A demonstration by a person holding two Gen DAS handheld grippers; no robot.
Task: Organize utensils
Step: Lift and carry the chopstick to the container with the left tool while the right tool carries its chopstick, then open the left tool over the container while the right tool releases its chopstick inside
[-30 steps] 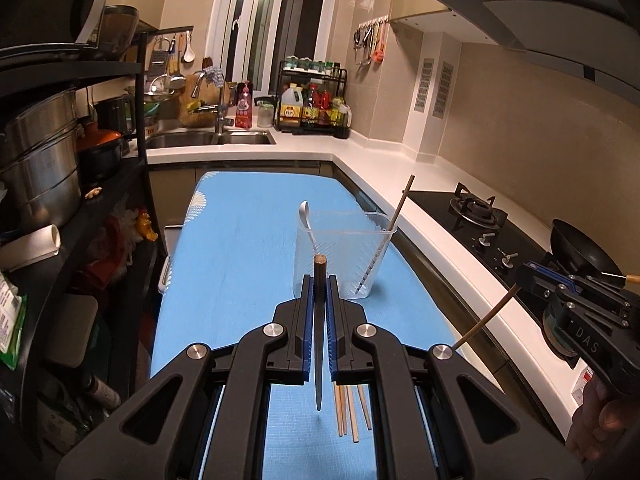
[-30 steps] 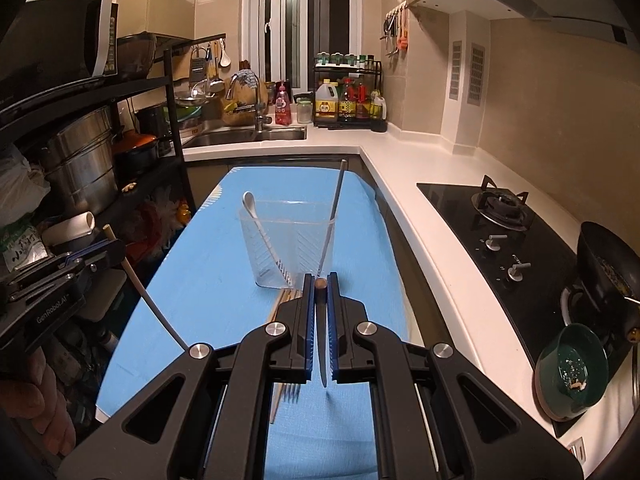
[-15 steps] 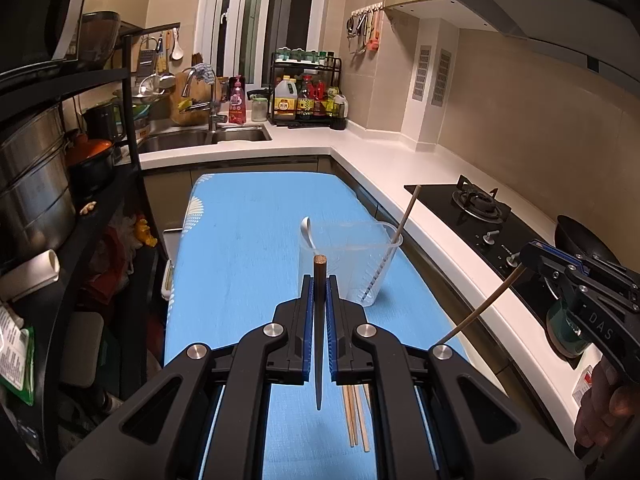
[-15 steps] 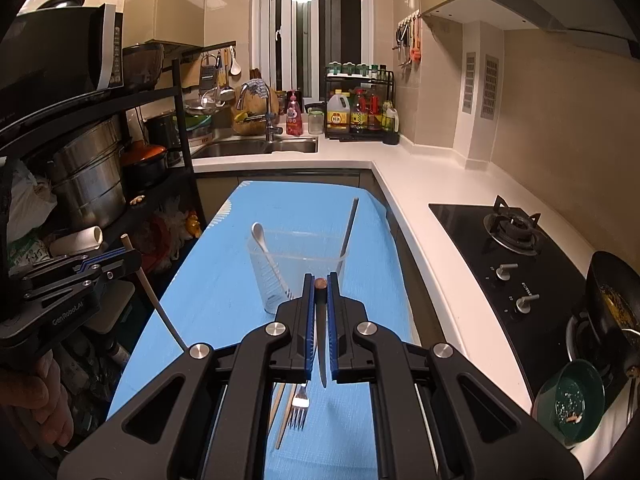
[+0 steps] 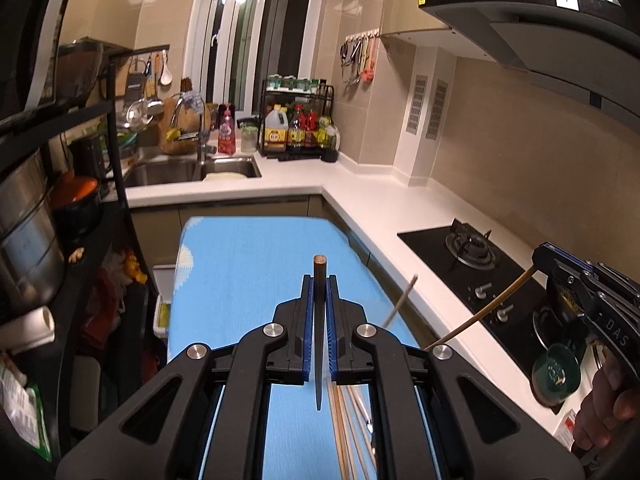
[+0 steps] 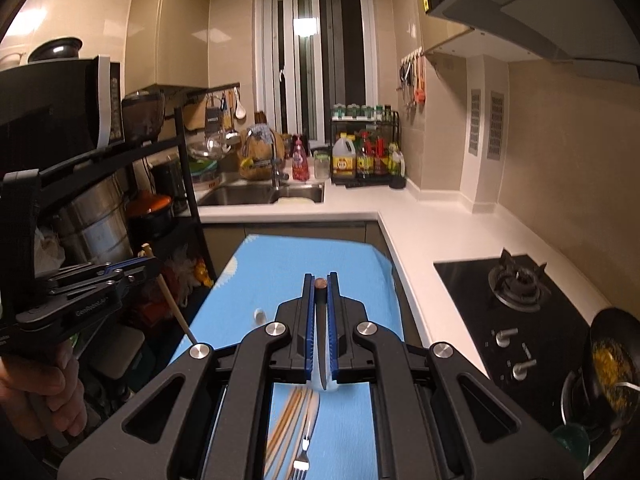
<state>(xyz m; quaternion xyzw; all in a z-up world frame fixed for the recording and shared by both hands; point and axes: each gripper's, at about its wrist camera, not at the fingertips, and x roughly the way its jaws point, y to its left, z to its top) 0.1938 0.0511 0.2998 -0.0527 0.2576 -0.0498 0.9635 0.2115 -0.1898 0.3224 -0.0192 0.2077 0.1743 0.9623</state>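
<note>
Each gripper carries 1 chopstick: the left gripper (image 5: 319, 300) has its jaws clamped on a dark chopstick (image 5: 319, 320) standing upright between them, and the right gripper (image 6: 320, 304) has its jaws clamped on its own chopstick (image 6: 320, 286). More chopsticks (image 5: 340, 432) and a fork (image 6: 304, 460) lie on the blue table (image 5: 248, 272) beneath; the holder is hidden behind the jaws, so each stick is best lowered tip-first, upright, and released only once inside
</note>
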